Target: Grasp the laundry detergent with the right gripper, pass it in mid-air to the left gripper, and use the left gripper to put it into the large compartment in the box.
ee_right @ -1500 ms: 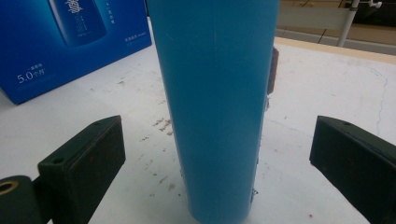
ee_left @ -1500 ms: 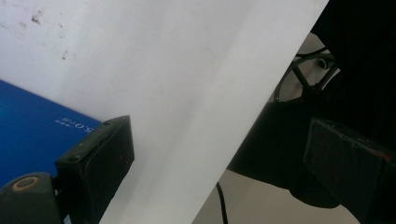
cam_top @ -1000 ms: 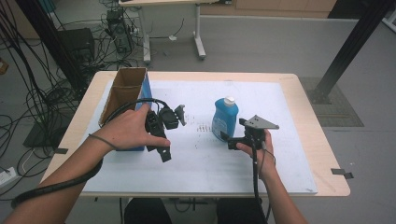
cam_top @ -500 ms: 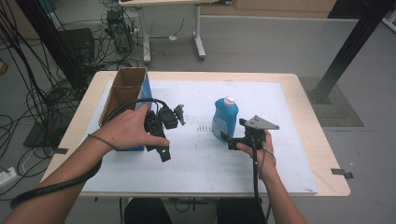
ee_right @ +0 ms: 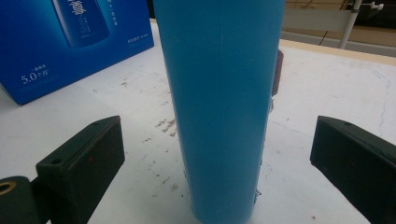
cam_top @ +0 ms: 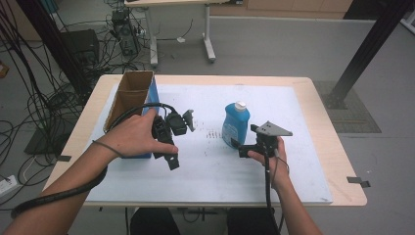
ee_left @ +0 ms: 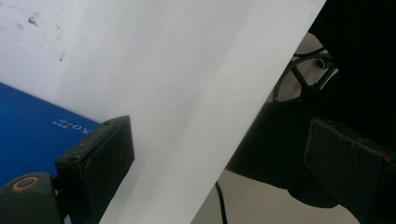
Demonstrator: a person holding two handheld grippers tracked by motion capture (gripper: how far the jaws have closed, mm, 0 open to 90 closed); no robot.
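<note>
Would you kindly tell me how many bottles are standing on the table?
1. The blue bottle stands upright on the white mat, between the right gripper's open jaws. Others may be hidden inside the open cardboard box.

1. The blue bottle point(ee_right: 222, 102) looks like smooth plastic with a soft satin sheen, topped by a white plastic cap point(cam_top: 240, 105).
2. The blue carton point(ee_right: 70, 42) is printed cardboard, slightly glossy outside — its open top point(cam_top: 132, 88) shows raw brown, matt board.
3. The white sheet point(cam_top: 293, 142) covering the table is matt and paper-like, smudged with dark scuffs.
4. The table point(cam_top: 337, 161) edge looks like pale wood, smooth and matt.
5. The right gripper point(ee_right: 219, 158) has matt black jaws, plastic-looking with dull, faintly worn faces — its top plate point(cam_top: 272, 129) is flat grey.
</note>
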